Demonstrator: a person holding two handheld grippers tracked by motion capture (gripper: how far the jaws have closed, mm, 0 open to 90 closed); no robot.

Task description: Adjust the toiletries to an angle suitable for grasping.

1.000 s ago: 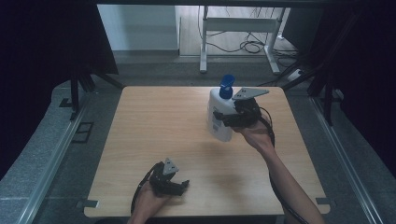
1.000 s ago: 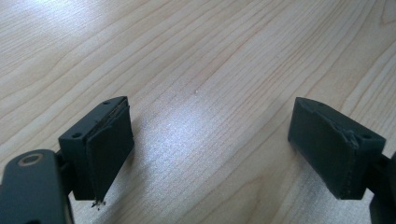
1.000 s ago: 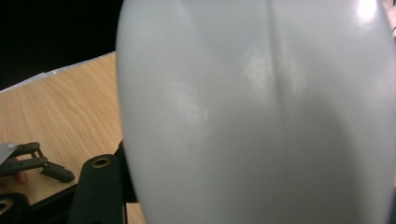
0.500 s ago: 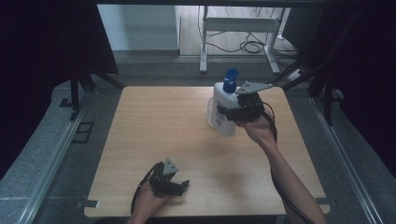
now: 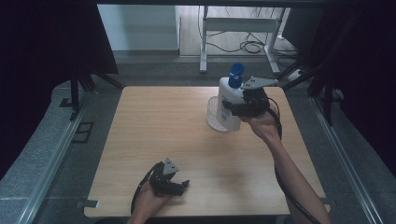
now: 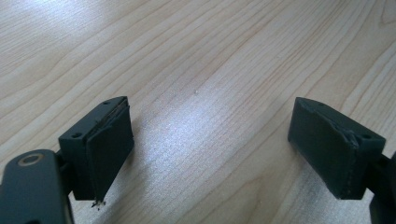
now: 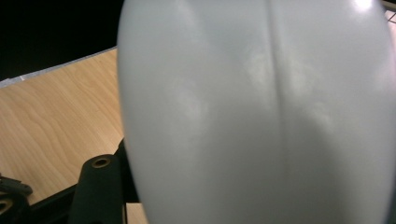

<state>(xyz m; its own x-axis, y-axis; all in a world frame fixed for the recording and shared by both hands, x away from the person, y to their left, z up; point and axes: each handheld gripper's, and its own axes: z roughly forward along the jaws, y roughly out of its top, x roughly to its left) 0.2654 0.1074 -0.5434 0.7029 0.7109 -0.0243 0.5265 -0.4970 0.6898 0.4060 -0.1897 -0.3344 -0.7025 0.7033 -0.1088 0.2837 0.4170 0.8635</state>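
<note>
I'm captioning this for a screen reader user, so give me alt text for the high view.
The right gripper is shut on a white bottle with a blue cap, holding it over a white wire basket near the far right of a wooden table. The left gripper rests open near the table's front edge.

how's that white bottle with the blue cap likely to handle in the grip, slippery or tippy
Probably a bit slippery: the white bottle has a smooth, glossy, rounded wall with highlights on it. Likely rigid enough, since the right gripper is shut on its body with no visible denting. It may be tippy when set down: it is tall, with the blue cap high up.
</note>
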